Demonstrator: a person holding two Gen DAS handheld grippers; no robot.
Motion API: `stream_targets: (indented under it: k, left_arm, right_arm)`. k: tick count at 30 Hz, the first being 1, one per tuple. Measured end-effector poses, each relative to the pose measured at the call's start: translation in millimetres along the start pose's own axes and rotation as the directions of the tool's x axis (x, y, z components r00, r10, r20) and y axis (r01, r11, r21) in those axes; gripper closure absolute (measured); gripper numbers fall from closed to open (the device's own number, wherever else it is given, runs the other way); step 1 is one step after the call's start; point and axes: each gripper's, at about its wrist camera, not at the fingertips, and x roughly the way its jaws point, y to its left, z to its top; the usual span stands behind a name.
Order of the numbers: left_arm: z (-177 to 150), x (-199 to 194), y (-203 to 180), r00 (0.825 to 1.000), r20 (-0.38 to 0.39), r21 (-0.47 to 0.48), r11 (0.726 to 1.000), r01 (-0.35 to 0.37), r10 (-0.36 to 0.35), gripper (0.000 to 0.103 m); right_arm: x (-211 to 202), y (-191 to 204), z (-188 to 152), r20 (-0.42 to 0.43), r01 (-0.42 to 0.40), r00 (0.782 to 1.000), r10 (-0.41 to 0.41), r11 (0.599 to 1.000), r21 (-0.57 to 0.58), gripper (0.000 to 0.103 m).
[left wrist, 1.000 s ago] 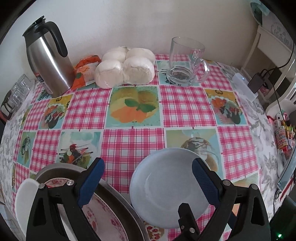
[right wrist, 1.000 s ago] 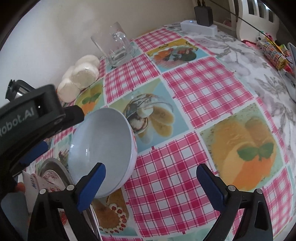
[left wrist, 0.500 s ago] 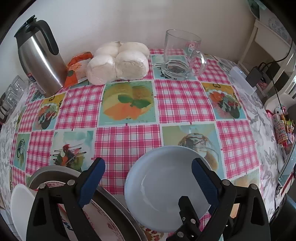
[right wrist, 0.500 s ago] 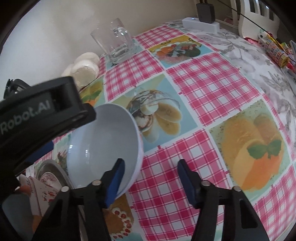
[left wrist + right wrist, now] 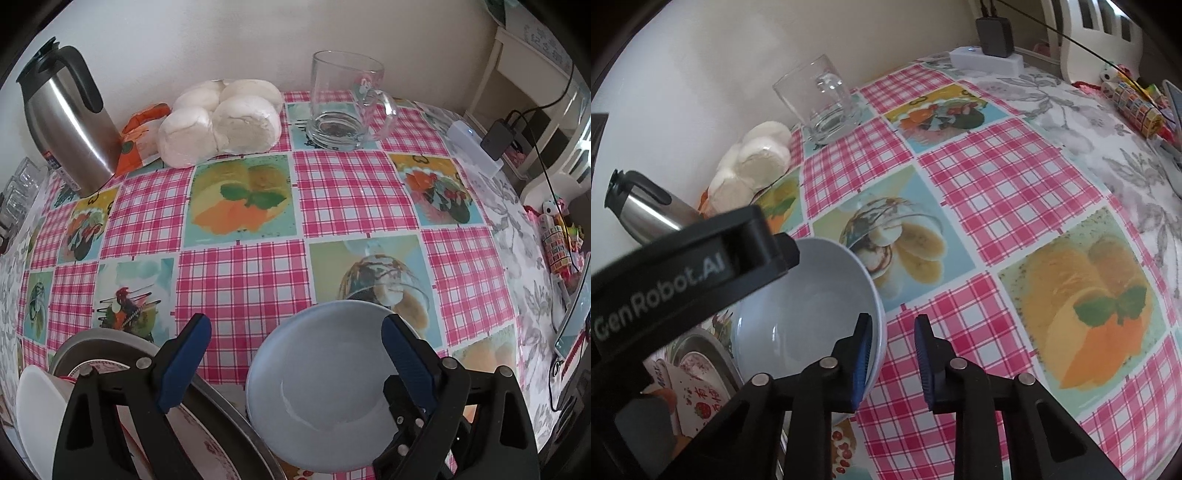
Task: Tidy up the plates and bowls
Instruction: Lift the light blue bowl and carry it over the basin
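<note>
A pale blue bowl point(image 5: 325, 384) sits on the checked tablecloth near the front edge; it also shows in the right wrist view point(image 5: 805, 310). My right gripper point(image 5: 892, 360) straddles the bowl's right rim, one finger inside, one outside, jaws narrowed with a small gap still showing. My left gripper point(image 5: 295, 362) is open and empty, hovering above the bowl and a metal tray point(image 5: 221, 406). The tray holds a patterned plate point(image 5: 207, 443) and a white dish point(image 5: 40, 402).
A steel thermos point(image 5: 66, 125), a bag of white buns point(image 5: 221, 122) and a glass mug point(image 5: 343, 103) stand along the back wall. A white power strip with charger point(image 5: 480, 147) lies at the right. Small glasses point(image 5: 18, 188) stand at far left.
My right gripper's jaws have closed in from wide open to a narrow gap around the blue bowl's rim. The left gripper drew back slightly and stayed open.
</note>
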Motion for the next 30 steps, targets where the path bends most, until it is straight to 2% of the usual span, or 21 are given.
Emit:
stream_targets:
  k: [3, 6, 13, 18, 30]
  left_arm:
    - [-1, 4, -1, 1.000, -0.017, 0.005, 1.000, 0.007, -0.007, 0.027]
    - [-3, 10, -1, 0.999, -0.038, 0.006, 1.000, 0.007, -0.007, 0.030]
    - [-13, 24, -4, 0.996, -0.087, 0.004, 1.000, 0.021, -0.020, 0.062]
    - [-18, 31, -7, 0.994, -0.105, 0.008, 0.999, 0.035, -0.034, 0.070]
    - [-20, 31, -5, 0.994, -0.102, 0.012, 0.999, 0.036, -0.035, 0.070]
  right_arm:
    - [-5, -8, -2, -0.002, 0.006, 1.000, -0.006, 1.000, 0.023, 0.078]
    - [-6, -15, -2, -0.006, 0.002, 1.000, -0.001, 0.999, 0.046, 0.078]
    - [-8, -19, -5, -0.010, 0.001, 1.000, 0.000, 0.998, 0.060, 0.078]
    - [-4, -19, -4, -0.015, 0.001, 1.000, 0.000, 0.997, 0.071, 0.078]
    - [3, -14, -7, -0.033, -0.026, 0.999, 0.028, 0.997, 0.066, 0.077]
